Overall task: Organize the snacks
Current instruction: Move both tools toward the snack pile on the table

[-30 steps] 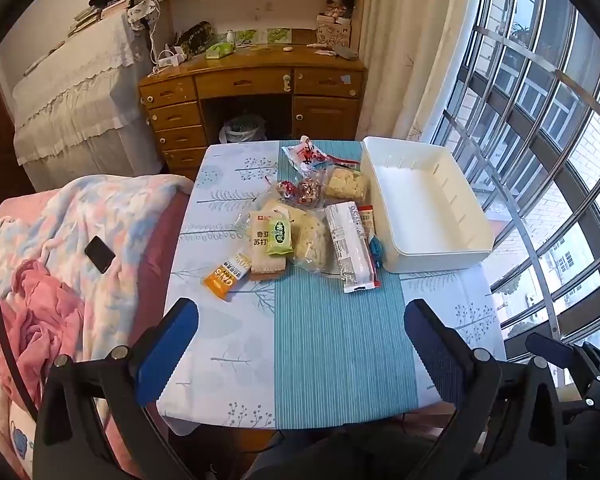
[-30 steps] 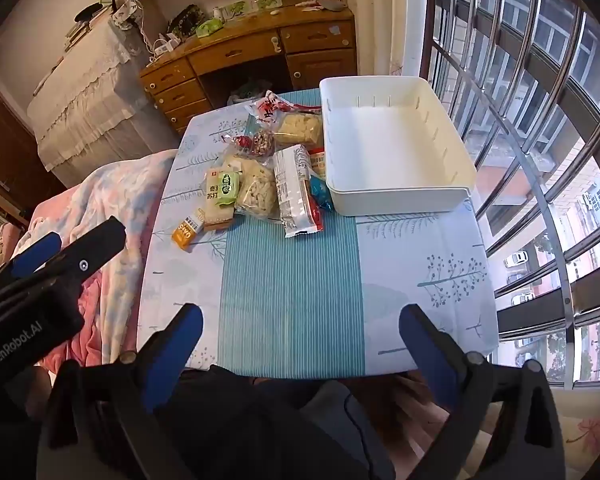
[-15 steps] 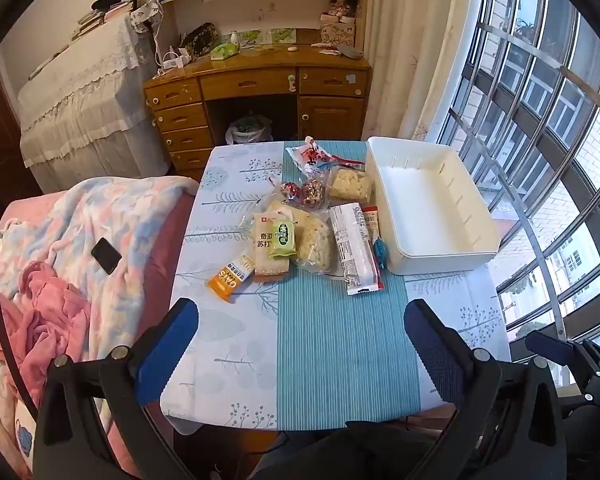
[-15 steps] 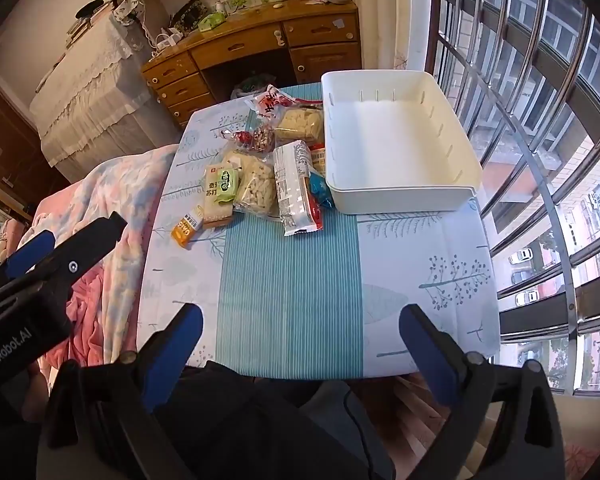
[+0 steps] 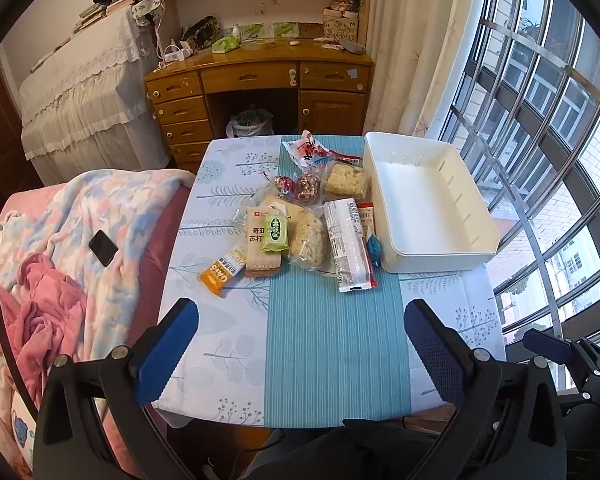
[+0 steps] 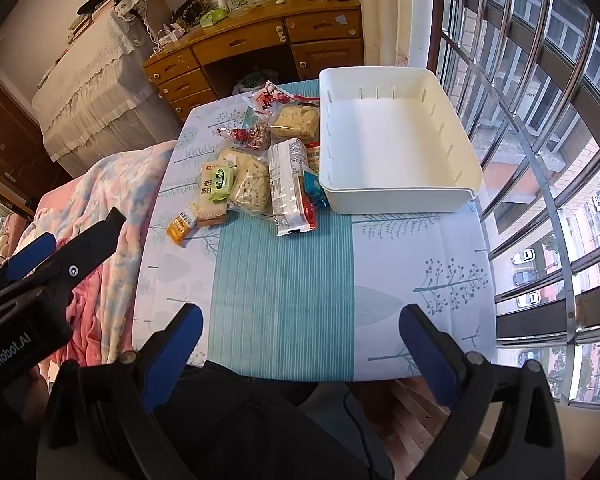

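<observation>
Several snack packets lie in a heap (image 5: 300, 216) (image 6: 256, 168) on the far half of a small table. Among them are an orange bar (image 5: 222, 271), a green packet (image 5: 275, 233) on a cracker pack, a long white-and-red packet (image 5: 350, 250) and a red-printed bag (image 5: 307, 151). An empty white bin (image 5: 428, 204) (image 6: 392, 148) stands just right of the heap. My left gripper (image 5: 300, 354) hangs open over the table's near edge, nothing between its blue pads. My right gripper (image 6: 300, 354) is open too, above the near edge.
The table wears a pale tree-print cloth (image 5: 204, 320) with a teal striped runner (image 5: 332, 352). A bed with pink and blue blankets (image 5: 60, 248) and a black phone (image 5: 103, 242) borders the left. A barred window (image 5: 548, 128) is on the right, a wooden desk (image 5: 260, 88) behind.
Both grippers have shifted slightly relative to the table, so the snacks and bin sit a little differently in each view. Nothing on the table has moved; both grippers stay open.
</observation>
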`<state>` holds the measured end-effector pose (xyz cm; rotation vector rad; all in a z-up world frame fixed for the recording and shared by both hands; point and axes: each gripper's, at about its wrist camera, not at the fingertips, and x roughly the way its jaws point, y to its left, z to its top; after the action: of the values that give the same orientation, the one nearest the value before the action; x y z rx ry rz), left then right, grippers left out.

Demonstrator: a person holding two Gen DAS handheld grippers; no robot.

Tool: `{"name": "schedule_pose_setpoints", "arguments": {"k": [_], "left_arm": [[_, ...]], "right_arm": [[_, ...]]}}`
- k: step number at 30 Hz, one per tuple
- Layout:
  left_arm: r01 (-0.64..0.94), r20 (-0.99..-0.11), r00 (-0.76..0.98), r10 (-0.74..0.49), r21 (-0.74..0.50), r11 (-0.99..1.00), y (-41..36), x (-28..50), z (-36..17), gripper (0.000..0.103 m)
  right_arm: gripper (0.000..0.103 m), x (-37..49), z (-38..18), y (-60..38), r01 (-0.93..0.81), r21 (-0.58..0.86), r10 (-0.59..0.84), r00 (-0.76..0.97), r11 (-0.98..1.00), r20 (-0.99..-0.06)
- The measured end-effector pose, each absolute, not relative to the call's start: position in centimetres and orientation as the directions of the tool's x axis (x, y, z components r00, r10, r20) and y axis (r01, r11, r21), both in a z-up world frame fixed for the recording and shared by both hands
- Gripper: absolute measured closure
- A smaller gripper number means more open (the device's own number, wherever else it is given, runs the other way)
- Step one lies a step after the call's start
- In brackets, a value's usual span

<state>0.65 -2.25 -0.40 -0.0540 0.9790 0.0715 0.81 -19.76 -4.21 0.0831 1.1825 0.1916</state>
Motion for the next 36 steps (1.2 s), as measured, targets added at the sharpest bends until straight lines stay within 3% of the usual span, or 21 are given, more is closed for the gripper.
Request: {"name": "schedule_pose_setpoints", "arguments": {"k": [21,36], "left_arm": [[-0.183,-0.897,0.436,0.064,-0.019,0.983,-4.7,0.5,-3.2,0.001],[-0.241,-0.913,0.401,0.068,-0.034,0.970,-0.2,0.9,-4.4,0.001]], "right_arm": [[0.004,2.6,-6.4,-22.5,-0.163,0.169,0.209,0.274,0.972,-0.939],[0.004,3.8,-7.4,-20.3,-0.135,0.163,0.193,0.257,0.977,-0.947]]}}
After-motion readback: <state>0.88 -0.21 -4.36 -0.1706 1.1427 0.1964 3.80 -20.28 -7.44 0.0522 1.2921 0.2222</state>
